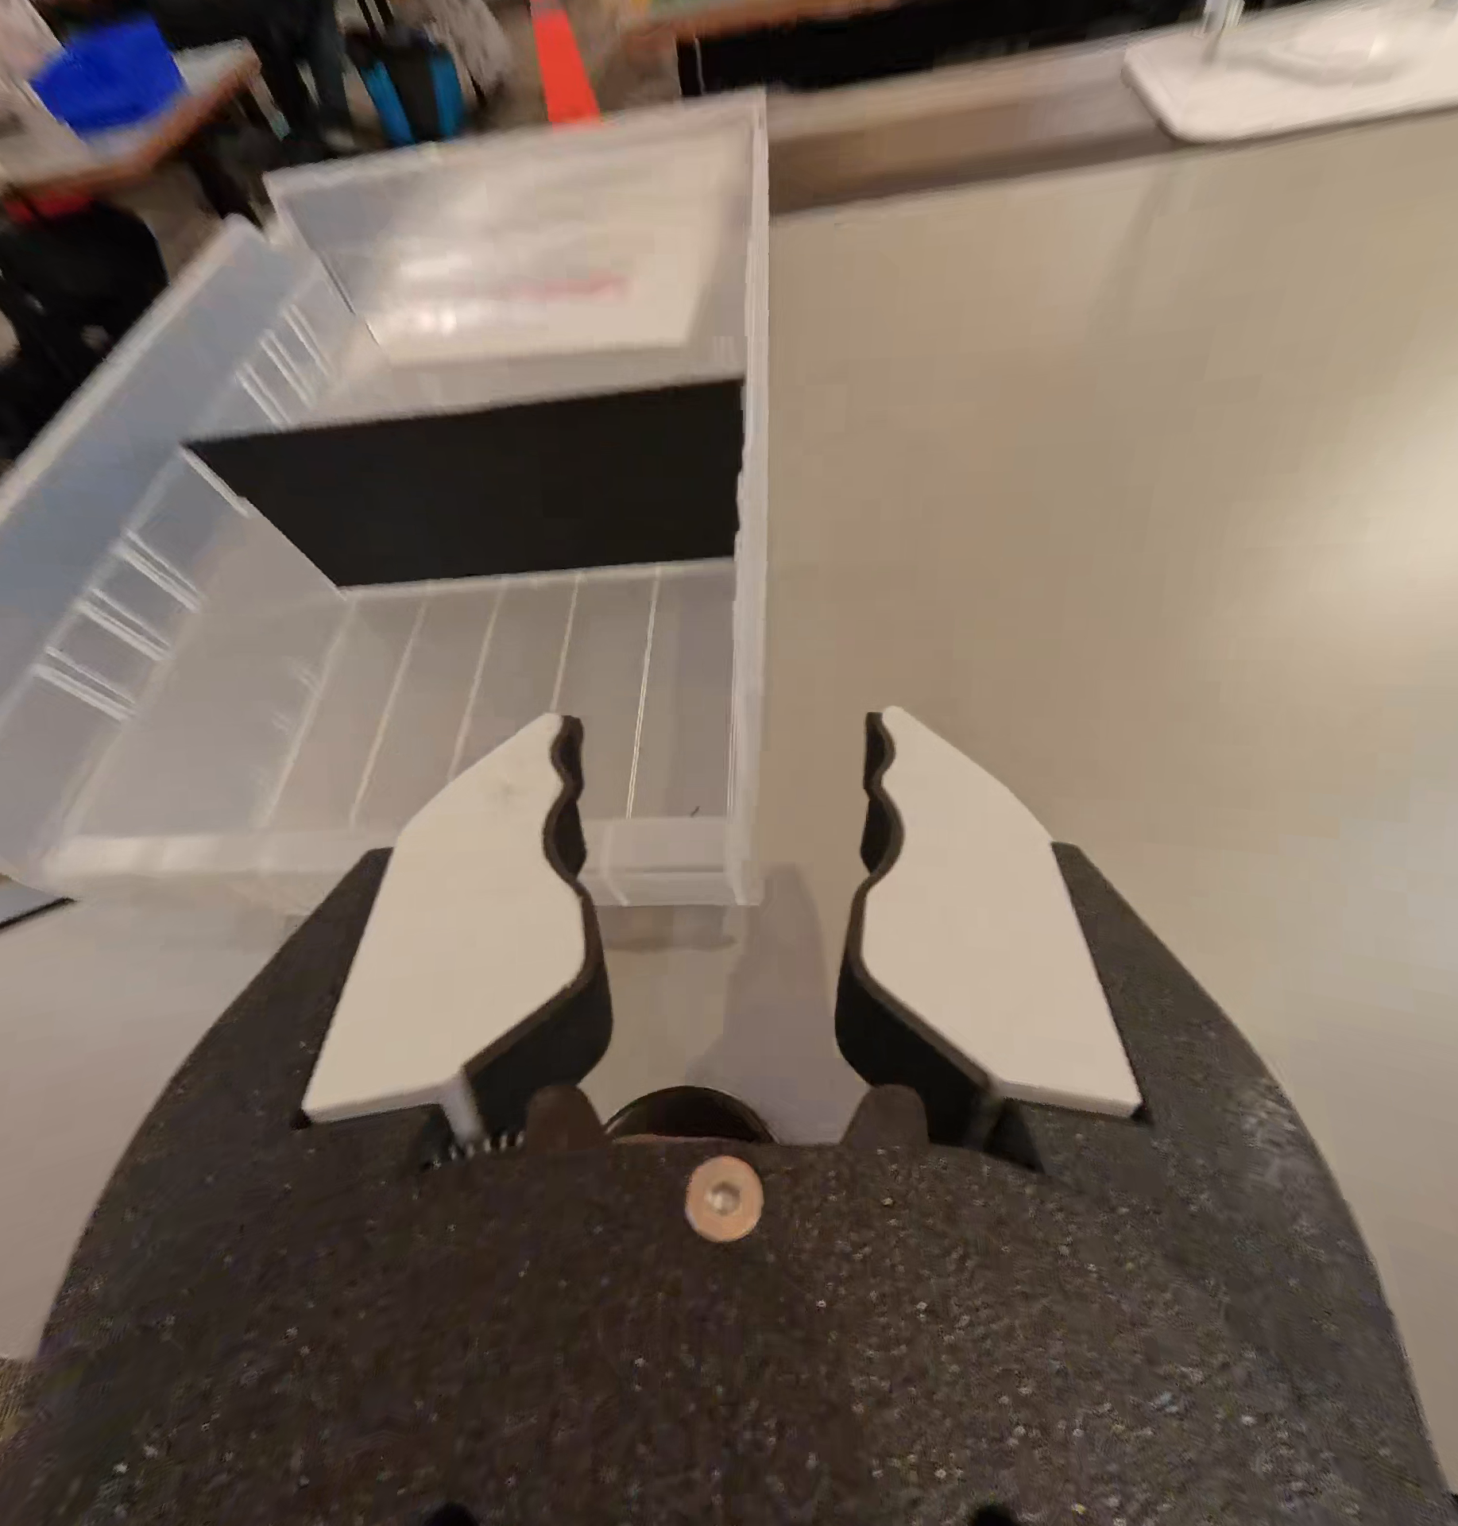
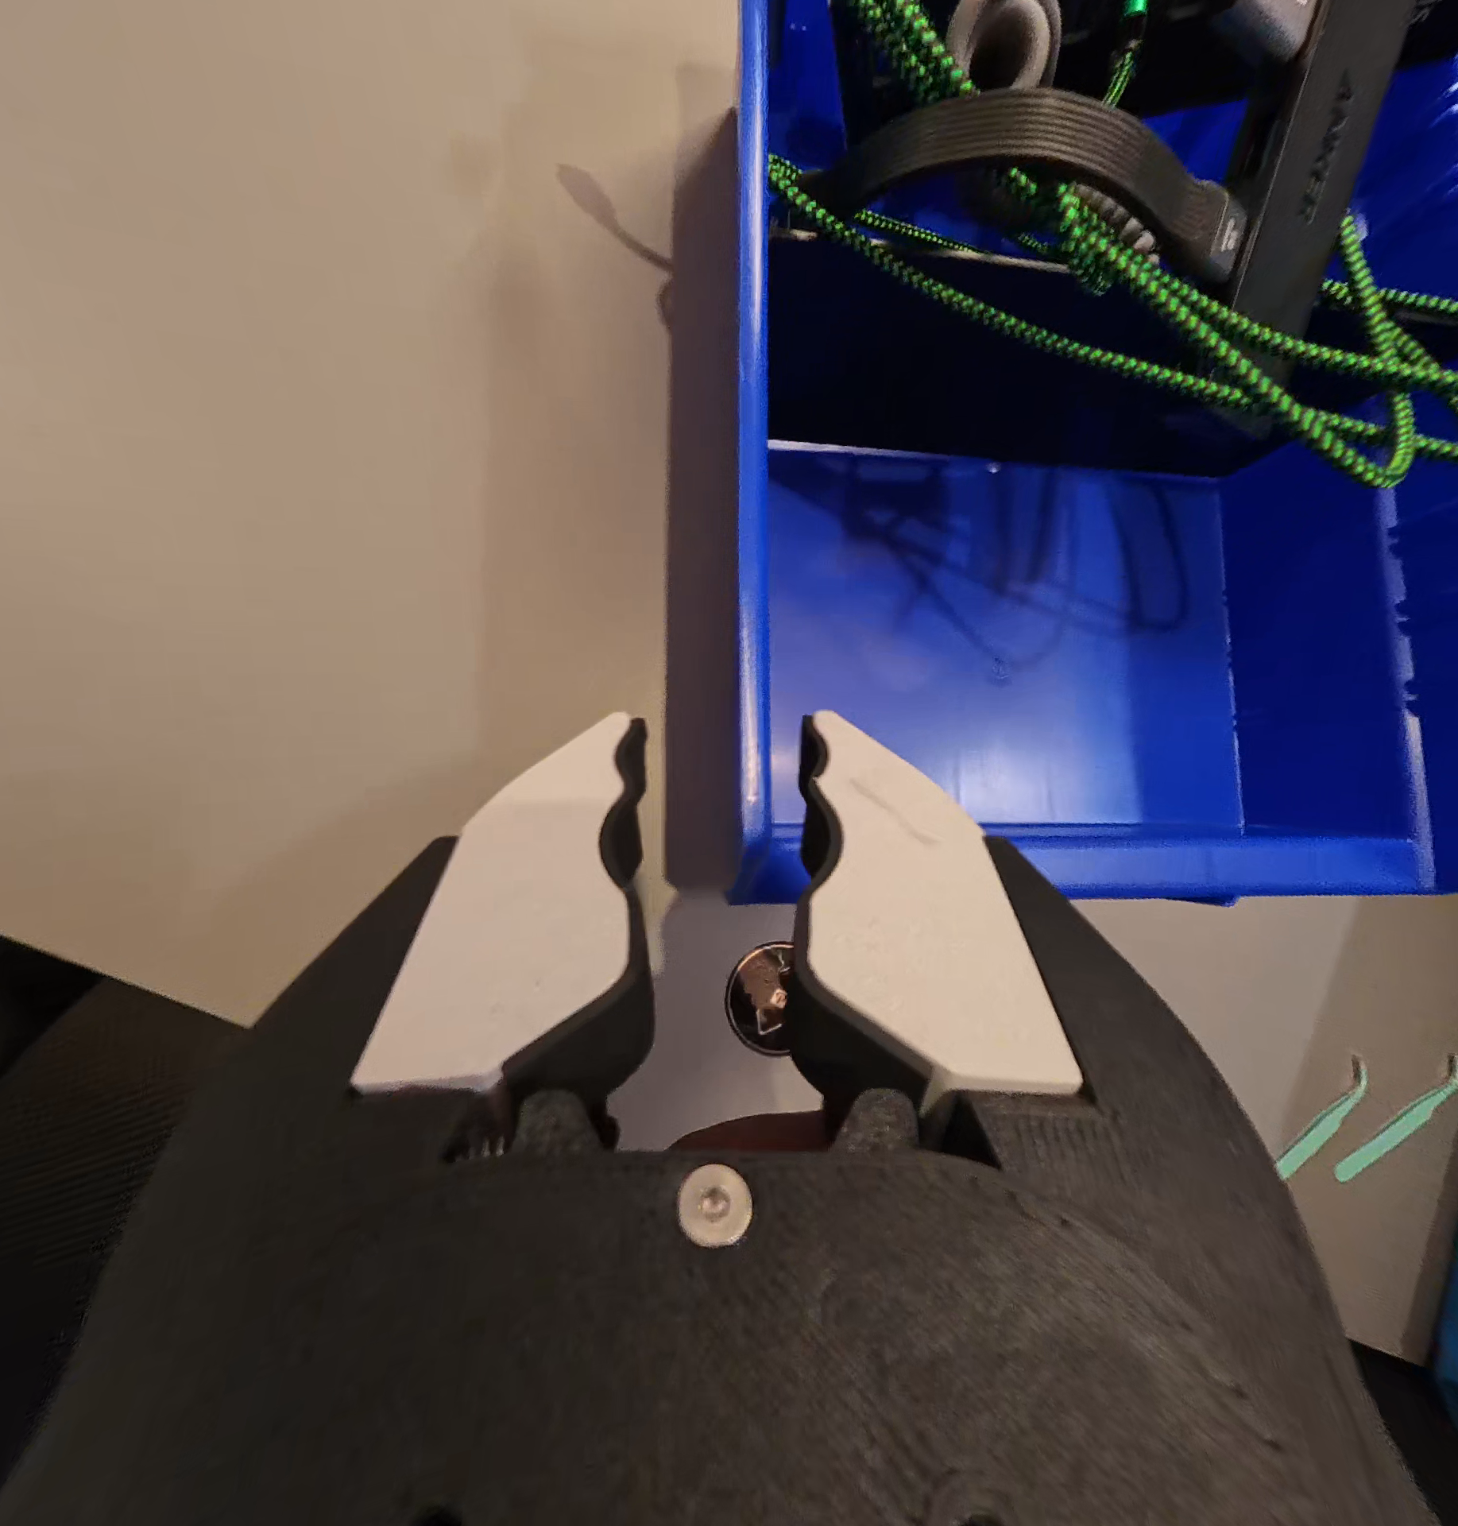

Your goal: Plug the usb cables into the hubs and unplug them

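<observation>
In the right wrist view a blue bin (image 2: pixel 1328 859) holds green-and-black braided cables (image 2: pixel 1154 297), a flat black ribbed cable (image 2: pixel 998 132) and a dark hub (image 2: pixel 1320 165) in its far compartment. The near compartment holds nothing. My right gripper (image 2: pixel 724 727) is open and empty, above the bin's near left corner. In the left wrist view my left gripper (image 1: pixel 724 727) is open and empty, above the near right corner of a clear plastic bin (image 1: pixel 213 859) with a black divider (image 1: pixel 478 487).
Both bins stand on a pale tabletop (image 2: pixel 296 413). A dark round disc (image 2: pixel 758 999) lies on the table between my right fingers. Two mint-green tweezers (image 2: pixel 1402 1131) lie at the right. A white tray (image 1: pixel 1303 82) sits at the far right of the left view. The gap from one gripper's tips to the other's is roughly 80 cm.
</observation>
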The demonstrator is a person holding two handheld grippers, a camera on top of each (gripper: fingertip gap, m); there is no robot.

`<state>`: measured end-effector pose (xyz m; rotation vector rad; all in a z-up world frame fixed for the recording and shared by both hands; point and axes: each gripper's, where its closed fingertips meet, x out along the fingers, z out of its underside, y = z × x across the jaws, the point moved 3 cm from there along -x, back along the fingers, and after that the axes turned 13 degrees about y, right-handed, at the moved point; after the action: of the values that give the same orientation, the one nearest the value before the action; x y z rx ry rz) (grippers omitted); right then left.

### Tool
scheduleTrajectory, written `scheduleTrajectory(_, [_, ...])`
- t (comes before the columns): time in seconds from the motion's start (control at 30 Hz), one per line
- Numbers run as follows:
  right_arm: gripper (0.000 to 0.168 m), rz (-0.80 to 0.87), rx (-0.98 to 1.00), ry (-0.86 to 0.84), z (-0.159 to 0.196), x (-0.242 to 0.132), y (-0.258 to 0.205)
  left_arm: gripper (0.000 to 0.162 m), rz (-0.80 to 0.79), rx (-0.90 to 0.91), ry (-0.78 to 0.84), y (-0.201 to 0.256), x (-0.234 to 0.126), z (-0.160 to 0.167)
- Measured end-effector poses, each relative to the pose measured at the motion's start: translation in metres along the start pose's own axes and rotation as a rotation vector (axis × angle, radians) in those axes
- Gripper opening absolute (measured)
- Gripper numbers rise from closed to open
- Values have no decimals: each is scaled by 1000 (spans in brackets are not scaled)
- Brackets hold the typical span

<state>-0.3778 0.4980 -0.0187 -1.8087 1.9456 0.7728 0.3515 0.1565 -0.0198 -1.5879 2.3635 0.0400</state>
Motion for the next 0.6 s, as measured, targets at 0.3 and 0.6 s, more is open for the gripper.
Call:
scheduleTrajectory(0.3, [3,39,-79,83,-11,13,-8,4,108,3,48,1,19,5])
scheduleTrajectory(0.6, [4,-4,-168,109,-25,27,-26,3,232,97,156,11,5,-4])
